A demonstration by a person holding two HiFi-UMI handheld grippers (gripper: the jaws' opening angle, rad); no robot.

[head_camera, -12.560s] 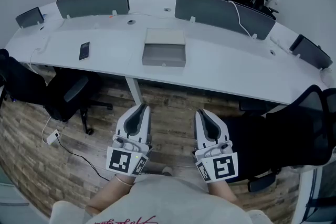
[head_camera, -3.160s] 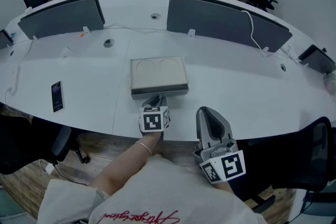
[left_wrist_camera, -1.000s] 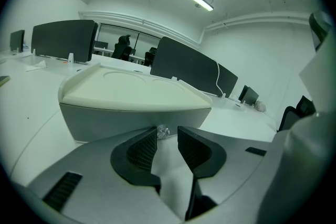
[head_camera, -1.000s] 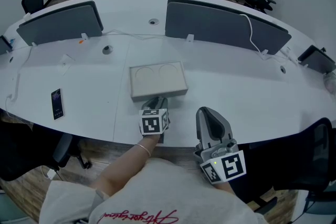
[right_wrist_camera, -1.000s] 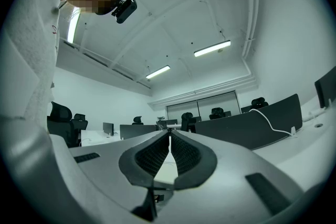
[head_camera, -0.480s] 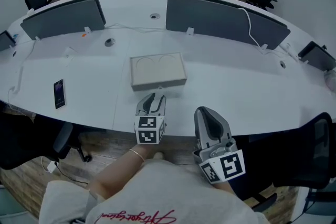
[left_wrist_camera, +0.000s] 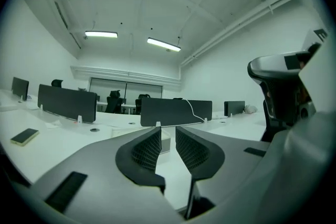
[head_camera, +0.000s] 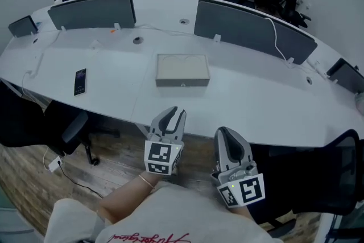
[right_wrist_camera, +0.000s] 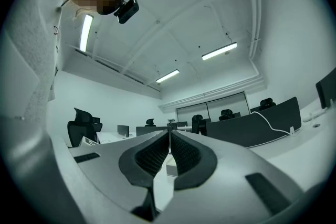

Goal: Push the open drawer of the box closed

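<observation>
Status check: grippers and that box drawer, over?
Left gripper empty, jaws closing, apart from the box. Right gripper shut, empty. Drawer looks flush, closed. Nothing between grippers and box.

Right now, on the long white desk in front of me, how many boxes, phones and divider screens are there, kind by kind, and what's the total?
box: 1
phone: 1
divider screens: 4
Total: 6
</observation>
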